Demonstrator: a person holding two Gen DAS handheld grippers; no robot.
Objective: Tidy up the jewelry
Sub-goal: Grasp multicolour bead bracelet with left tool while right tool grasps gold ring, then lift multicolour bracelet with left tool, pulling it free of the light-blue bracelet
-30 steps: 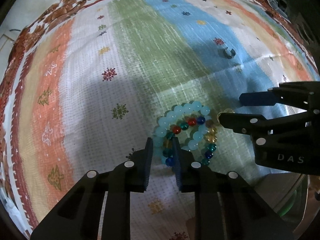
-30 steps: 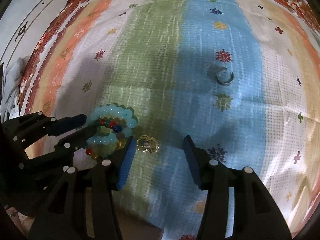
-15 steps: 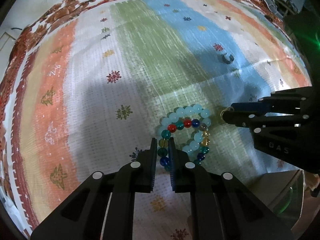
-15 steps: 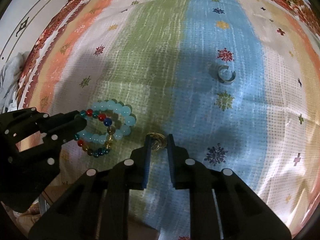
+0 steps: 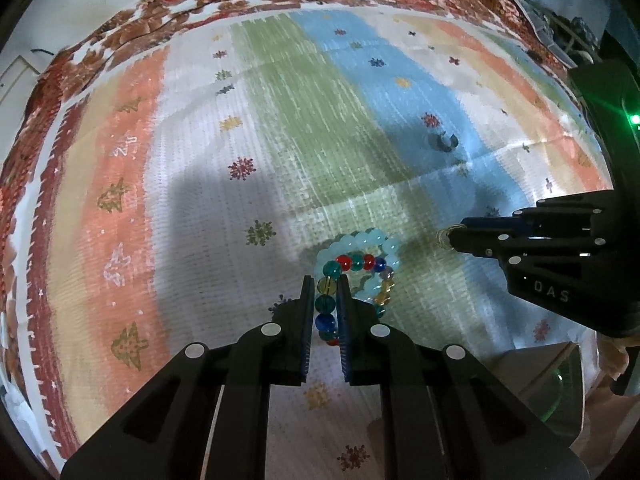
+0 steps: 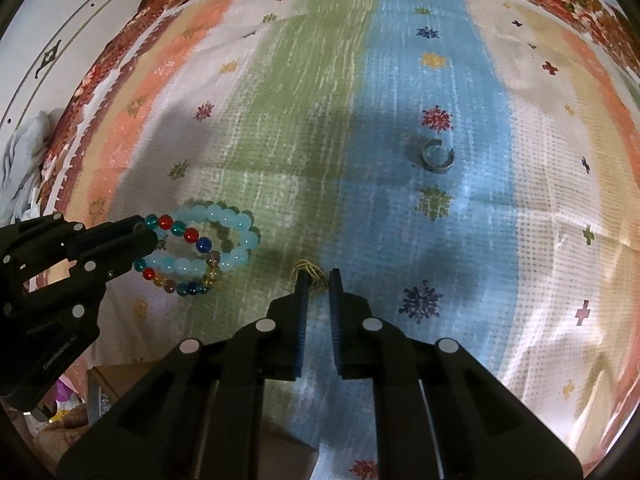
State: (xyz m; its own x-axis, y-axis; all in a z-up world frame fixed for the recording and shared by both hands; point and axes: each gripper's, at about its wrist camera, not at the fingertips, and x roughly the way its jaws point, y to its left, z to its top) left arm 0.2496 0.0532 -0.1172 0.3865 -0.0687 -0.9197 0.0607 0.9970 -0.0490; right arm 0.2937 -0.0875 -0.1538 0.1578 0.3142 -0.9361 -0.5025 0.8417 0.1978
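Note:
My left gripper (image 5: 325,286) is shut on a multicoloured bead bracelet (image 5: 362,262), which lies with a pale blue bead bracelet (image 5: 370,238) on the striped cloth. Both bracelets also show in the right wrist view, multicoloured (image 6: 188,234) and pale blue (image 6: 236,224), with the left gripper (image 6: 142,230) at their left. My right gripper (image 6: 318,280) is shut on a small gold wire piece (image 6: 308,270); in the left wrist view it (image 5: 450,238) holds the gold piece (image 5: 443,235) right of the bracelets. A silver open ring (image 6: 437,156) lies farther off on the blue stripe, also in the left wrist view (image 5: 446,142).
The striped cloth (image 6: 320,80) with small printed motifs covers the surface and has a red floral border (image 5: 240,4). A grey box edge (image 5: 536,368) sits near right below the cloth. White crumpled fabric (image 6: 24,160) lies off the left edge.
Both grippers went from open to shut: the left closed on the multicoloured bracelet, the right on the gold piece. Both have since risen a little with their pieces.

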